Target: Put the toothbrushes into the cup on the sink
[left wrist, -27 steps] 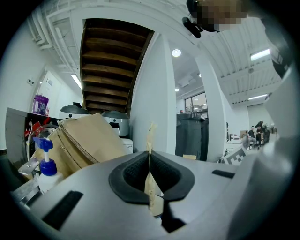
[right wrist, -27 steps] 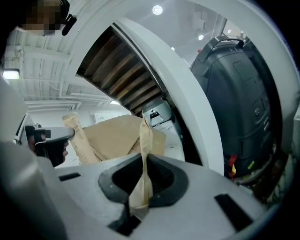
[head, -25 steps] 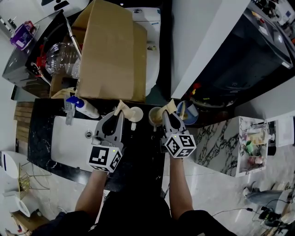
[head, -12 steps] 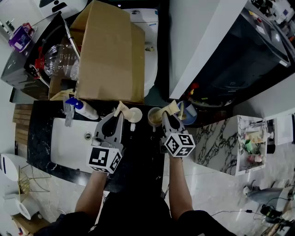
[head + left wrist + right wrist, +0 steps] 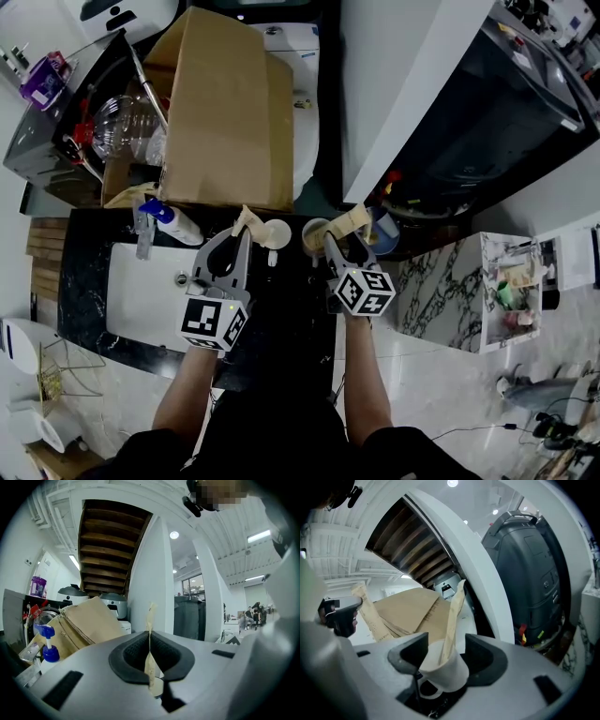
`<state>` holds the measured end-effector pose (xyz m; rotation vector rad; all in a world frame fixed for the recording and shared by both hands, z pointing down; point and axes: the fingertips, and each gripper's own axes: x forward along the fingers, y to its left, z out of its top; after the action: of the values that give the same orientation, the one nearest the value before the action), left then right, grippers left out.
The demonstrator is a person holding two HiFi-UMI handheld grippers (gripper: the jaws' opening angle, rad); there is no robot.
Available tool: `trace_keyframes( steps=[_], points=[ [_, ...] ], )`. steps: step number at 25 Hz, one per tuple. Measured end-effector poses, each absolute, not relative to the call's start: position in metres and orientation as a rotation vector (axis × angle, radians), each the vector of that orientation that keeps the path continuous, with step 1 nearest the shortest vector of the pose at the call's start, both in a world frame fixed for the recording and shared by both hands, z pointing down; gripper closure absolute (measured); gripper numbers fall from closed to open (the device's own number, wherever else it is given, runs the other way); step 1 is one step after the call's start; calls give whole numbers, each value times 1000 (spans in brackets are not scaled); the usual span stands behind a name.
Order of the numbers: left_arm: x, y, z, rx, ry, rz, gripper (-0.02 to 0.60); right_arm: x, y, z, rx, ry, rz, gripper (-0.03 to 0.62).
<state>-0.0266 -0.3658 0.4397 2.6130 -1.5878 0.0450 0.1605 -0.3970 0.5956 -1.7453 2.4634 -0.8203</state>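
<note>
My left gripper (image 5: 241, 234) (image 5: 149, 641) is shut on a paper-wrapped toothbrush (image 5: 244, 219) (image 5: 150, 620), which sticks up past the jaws. My right gripper (image 5: 339, 240) (image 5: 446, 649) hangs over a cream cup (image 5: 315, 234) (image 5: 443, 672) on the black counter. Its jaws are opening, with the pads apart on either side of the cup. A second wrapped toothbrush (image 5: 352, 219) (image 5: 453, 616) stands in that cup, leaning free of the pads. The right gripper view also catches the left gripper (image 5: 340, 613) off to the left.
A white sink basin (image 5: 141, 291) lies to the left, with a blue-topped spray bottle (image 5: 169, 217) at its back edge. A second cream cup (image 5: 277, 232) and a blue cup (image 5: 384, 230) flank the target cup. A large cardboard box (image 5: 225, 103) stands behind.
The right gripper's jaws have spread apart and let go of the wrapped toothbrush, which now stands in the cup. The left gripper has held still.
</note>
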Motion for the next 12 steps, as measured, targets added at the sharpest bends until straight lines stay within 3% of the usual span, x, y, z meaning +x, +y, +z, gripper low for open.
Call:
trace_keyframes(
  steps=[12],
  points=[
    [-24, -349, 421, 2683, -1530, -7, 577, 188, -359, 565, -1905, 2395, -703, 359]
  ],
)
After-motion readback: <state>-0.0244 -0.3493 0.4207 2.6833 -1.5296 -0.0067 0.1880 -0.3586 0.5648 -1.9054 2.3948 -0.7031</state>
